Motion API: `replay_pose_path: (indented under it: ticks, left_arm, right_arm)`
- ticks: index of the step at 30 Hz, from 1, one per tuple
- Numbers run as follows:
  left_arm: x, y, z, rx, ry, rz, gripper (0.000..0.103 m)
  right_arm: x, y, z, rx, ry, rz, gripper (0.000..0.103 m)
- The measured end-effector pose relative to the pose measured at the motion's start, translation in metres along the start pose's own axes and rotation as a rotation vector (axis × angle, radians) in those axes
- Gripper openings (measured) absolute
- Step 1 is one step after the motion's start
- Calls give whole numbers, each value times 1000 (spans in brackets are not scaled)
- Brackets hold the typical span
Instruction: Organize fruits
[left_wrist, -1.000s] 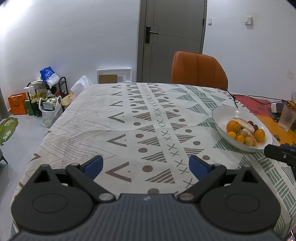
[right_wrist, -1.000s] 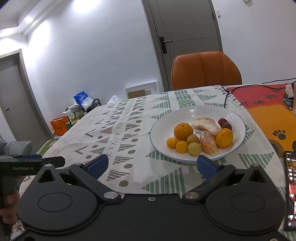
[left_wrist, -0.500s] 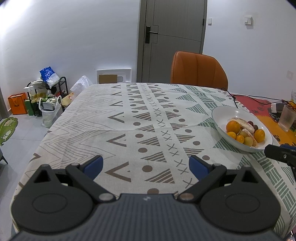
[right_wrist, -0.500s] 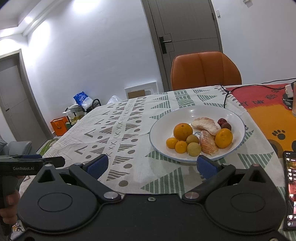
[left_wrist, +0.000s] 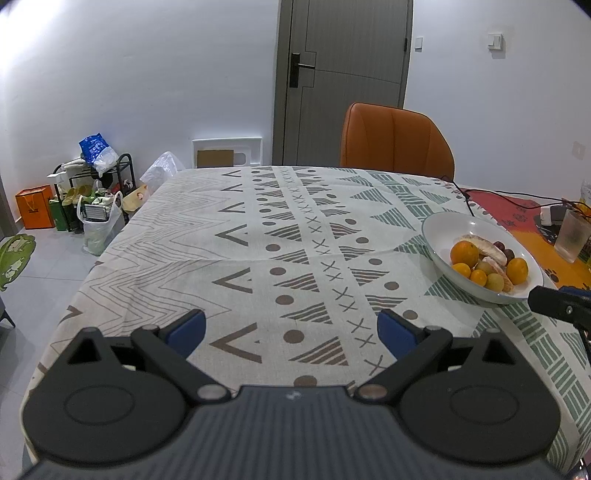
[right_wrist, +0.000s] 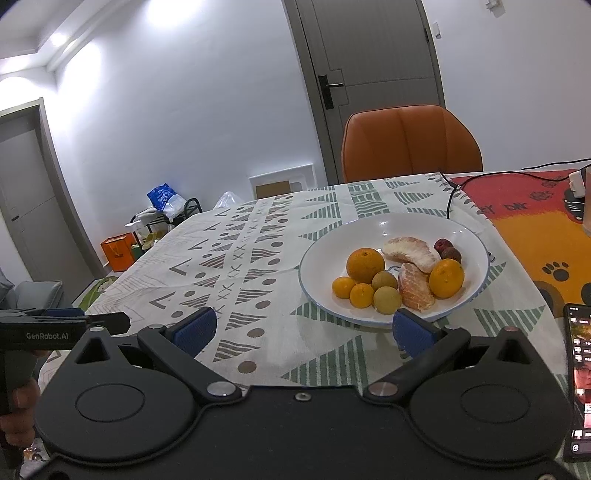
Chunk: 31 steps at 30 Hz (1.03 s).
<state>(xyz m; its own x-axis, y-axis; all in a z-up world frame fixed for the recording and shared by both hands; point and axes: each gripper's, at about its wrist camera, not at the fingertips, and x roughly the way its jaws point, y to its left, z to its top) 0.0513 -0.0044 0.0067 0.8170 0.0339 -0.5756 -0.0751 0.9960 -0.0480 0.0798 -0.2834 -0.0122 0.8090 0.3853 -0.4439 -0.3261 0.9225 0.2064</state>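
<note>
A white bowl (right_wrist: 469, 236) holds mixed fruit: a large orange (right_wrist: 365, 265), a second orange (right_wrist: 446, 277), small orange citrus (right_wrist: 361, 294), peeled pomelo segments (right_wrist: 410, 251), brownish round fruits (right_wrist: 386, 300) and dark red fruits (right_wrist: 446, 248). The bowl also shows in the left wrist view (left_wrist: 443, 229) at the right. My right gripper (right_wrist: 303, 330) is open and empty just in front of the bowl. My left gripper (left_wrist: 291, 328) is open and empty over the patterned tablecloth (left_wrist: 258, 240), left of the bowl.
An orange chair (right_wrist: 410, 140) stands at the table's far side. A phone (right_wrist: 578, 380) lies at the right edge. A black cable (right_wrist: 448, 195), a red-orange mat (right_wrist: 535, 221) and a frosted cup (left_wrist: 572, 236) are right of the bowl. Bags and a rack (left_wrist: 88, 192) sit on the floor left.
The left gripper's view has shifted slightly, so the bowl sits a little farther left and closer in. The right gripper and the fruit have barely moved.
</note>
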Motion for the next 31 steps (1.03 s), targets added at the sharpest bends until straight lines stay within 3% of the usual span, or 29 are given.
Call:
replay_pose_path:
  ticks: [31]
  left_arm:
    - [3, 1, -1, 4, 2, -6, 98]
  right_arm:
    - [6, 1, -3, -6, 17, -16, 103]
